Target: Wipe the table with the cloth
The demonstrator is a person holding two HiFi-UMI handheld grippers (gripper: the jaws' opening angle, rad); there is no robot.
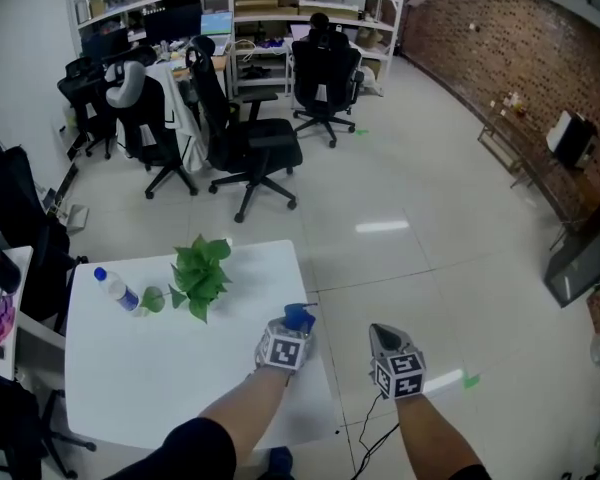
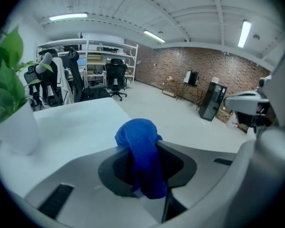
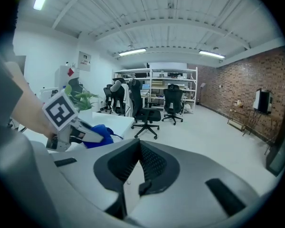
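Note:
A blue cloth [image 1: 300, 315] is bunched between the jaws of my left gripper [image 1: 294, 330], which is shut on it at the right edge of the white table [image 1: 180, 368]. In the left gripper view the cloth [image 2: 141, 163] hangs from my left gripper [image 2: 140, 146] in a folded lump above the tabletop [image 2: 80, 120]. My right gripper [image 1: 379, 334] hangs over the floor just right of the table, jaws together and empty. In the right gripper view its tips [image 3: 138, 144] meet, and the cloth [image 3: 99, 136] shows to the left.
A leafy plant in a white pot [image 1: 200, 276] and a water bottle [image 1: 115, 290] stand at the table's far side. Black office chairs [image 1: 250, 148] and shelves stand beyond. A brick wall [image 1: 500, 38] runs along the right, and the floor lies to the table's right.

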